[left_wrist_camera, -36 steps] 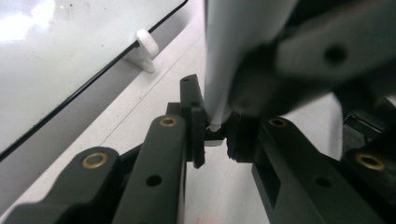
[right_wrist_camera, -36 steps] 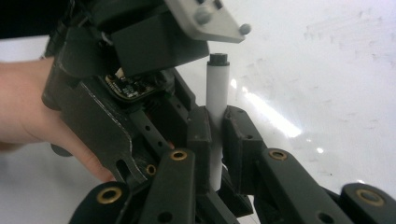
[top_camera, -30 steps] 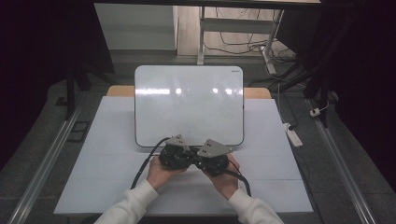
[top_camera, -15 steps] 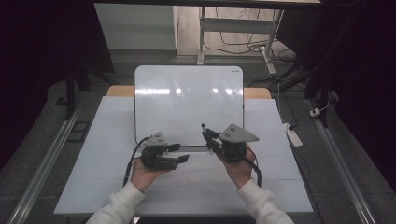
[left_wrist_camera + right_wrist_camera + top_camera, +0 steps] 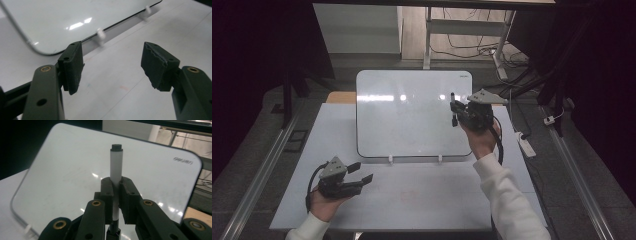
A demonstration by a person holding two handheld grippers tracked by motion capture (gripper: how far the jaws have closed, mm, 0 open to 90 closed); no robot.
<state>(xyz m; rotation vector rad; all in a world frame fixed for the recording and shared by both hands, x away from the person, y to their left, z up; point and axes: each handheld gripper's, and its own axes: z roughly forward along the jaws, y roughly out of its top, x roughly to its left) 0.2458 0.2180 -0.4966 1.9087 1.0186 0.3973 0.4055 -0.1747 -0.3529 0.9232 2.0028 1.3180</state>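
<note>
1. The bench [image 5: 412, 200] is covered with a pale sheet that carries faint coloured smudges, seen close in the left gripper view.
2. A whiteboard [image 5: 412, 112] stands tilted on the far half of the bench, resting on small white feet along its lower edge. It has a dark rim and rounded corners, its surface is blank, and ceiling lights glint on it.
3. The right gripper [image 5: 455, 111] is raised in front of the whiteboard's right part, held by a hand in a white sleeve. Its jaws are clenched on a marker [image 5: 116, 165], gripping the white barrel near its middle.
4. The left gripper [image 5: 360, 172] sits low over the near left of the bench, well apart from the right one. Its jaws are released and have just been opening, with nothing between them; they point towards the whiteboard's lower edge.
5. The marker stands upright in the right gripper's jaws, dark end uppermost, close before the whiteboard. I cannot tell whether it touches the surface.
</note>
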